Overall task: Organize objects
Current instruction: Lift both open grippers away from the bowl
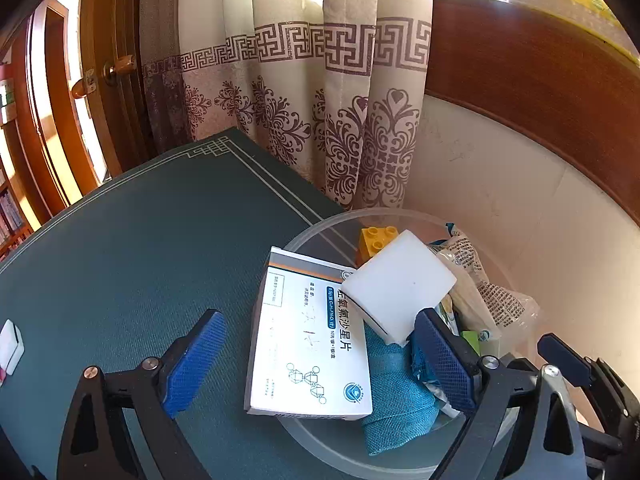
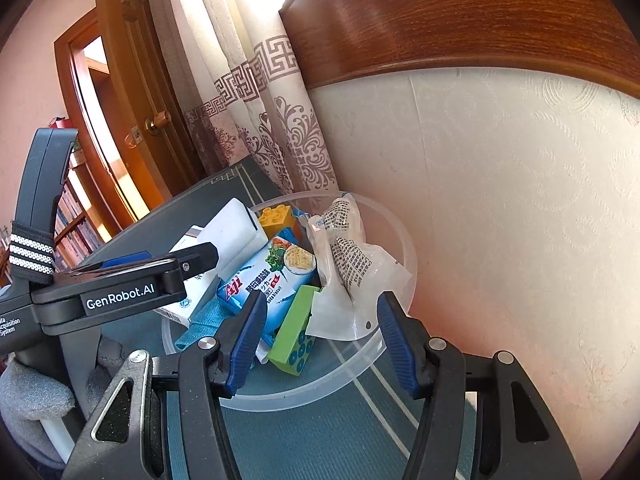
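A clear plastic bowl (image 1: 508, 276) (image 2: 408, 248) stands on the green table mat (image 1: 140, 240) by the wall. It holds a yellow brick (image 1: 374, 238) (image 2: 274, 218), a white sponge (image 1: 400, 284) (image 2: 236, 232), a blue cloth (image 1: 396, 396), an Aji cracker packet (image 2: 272, 276), a green box (image 2: 294, 330) and a printed clear bag (image 2: 352, 256). A white medicine box (image 1: 308, 340) lies tilted over the bowl's near rim. My left gripper (image 1: 320, 360) (image 2: 160, 276) is open, with its pads either side of that box and clear of it. My right gripper (image 2: 322, 340) hangs open over the bowl's near rim, gripping nothing.
A patterned curtain (image 1: 320, 100) and a white wall with wood panelling (image 2: 500, 200) close in behind and to the right of the bowl. A wooden door (image 1: 108, 72) and bookshelves lie to the left. A small white object (image 1: 10, 346) sits at the mat's left edge. A grey-gloved hand (image 2: 32, 392) holds the left gripper.
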